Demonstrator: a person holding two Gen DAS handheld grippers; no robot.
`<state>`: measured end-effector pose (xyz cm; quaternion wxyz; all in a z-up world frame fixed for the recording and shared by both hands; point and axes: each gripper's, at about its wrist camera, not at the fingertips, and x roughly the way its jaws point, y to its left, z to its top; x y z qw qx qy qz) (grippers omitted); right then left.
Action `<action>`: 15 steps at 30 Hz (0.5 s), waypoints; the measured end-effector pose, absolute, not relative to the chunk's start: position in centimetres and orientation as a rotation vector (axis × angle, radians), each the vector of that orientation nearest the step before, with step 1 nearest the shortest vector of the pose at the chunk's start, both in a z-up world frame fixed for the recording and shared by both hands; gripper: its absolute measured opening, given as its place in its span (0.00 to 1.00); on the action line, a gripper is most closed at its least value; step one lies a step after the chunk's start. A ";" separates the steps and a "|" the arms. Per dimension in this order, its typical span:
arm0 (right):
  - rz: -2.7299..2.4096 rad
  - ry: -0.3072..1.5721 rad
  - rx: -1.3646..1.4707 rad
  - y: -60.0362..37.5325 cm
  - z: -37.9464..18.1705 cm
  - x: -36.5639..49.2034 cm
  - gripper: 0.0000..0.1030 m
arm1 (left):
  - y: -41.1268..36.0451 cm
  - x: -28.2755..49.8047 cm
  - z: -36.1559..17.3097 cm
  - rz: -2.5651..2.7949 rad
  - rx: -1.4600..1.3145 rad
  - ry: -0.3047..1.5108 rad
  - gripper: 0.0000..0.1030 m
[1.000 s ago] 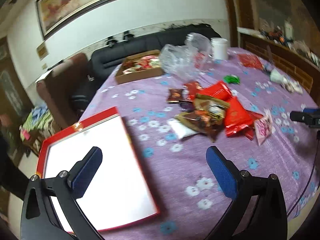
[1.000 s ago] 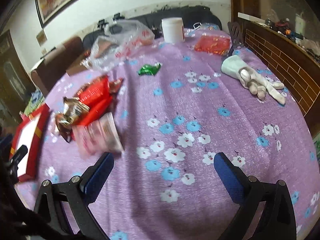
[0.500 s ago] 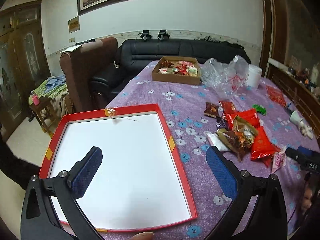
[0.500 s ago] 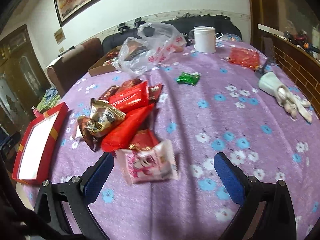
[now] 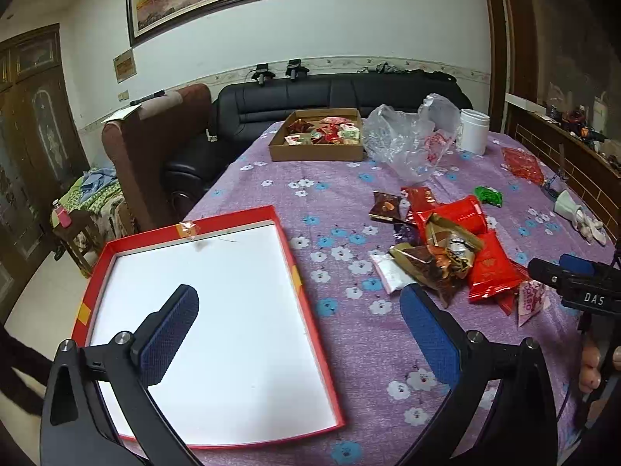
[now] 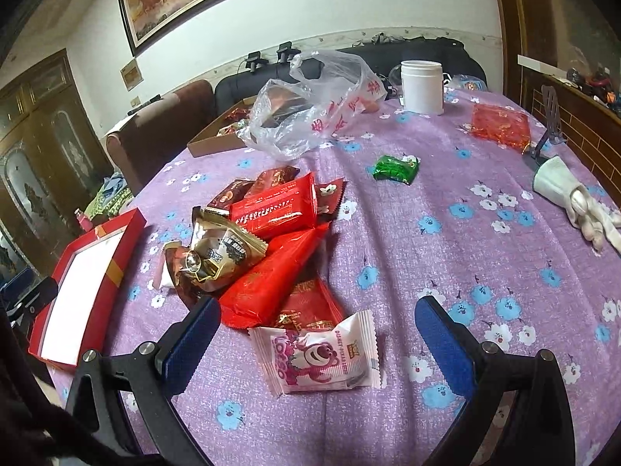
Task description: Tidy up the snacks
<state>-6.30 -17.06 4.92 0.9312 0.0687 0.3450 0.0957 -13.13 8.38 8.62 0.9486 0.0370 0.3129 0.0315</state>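
Left tongs point(image 5: 299, 334) spread wide, empty, over red tray point(image 5: 299, 272) w/ white floor. Right tongs point(image 6: 318, 334) spread too, framing pink bear snack packet point(image 6: 322, 353) on purple tabletop point(image 6: 465, 240), just beside snack pile point(image 6: 268, 240).

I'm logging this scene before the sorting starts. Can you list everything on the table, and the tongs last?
tray: 1, red rim, white inside, left end of table, empty
snack pile: several packets, mostly red, gold and brown, mid-table
pink packet: 1, pink and white, nearest edge of the pile
green packet: 1, green, alone beyond the pile
cardboard box: 1, brown, far end, holds snacks
plastic bag: 1, clear with red print, beside the box
jar: 1, white, far end
red pouch: 1, far right
glove: 1, white, right edge
left tongs: open, over the tray
right tongs: open, around the pink packet
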 end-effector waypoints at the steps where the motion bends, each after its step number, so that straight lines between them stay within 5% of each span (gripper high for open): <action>1: 0.197 0.704 0.146 -17.2 4.9 -6.4 0.98 | 8.2 -13.1 8.6 0.063 0.076 0.637 1.00; 15: 0.180 0.715 0.128 -17.4 5.0 -6.9 0.98 | 7.6 -13.0 8.2 0.064 0.117 0.653 1.00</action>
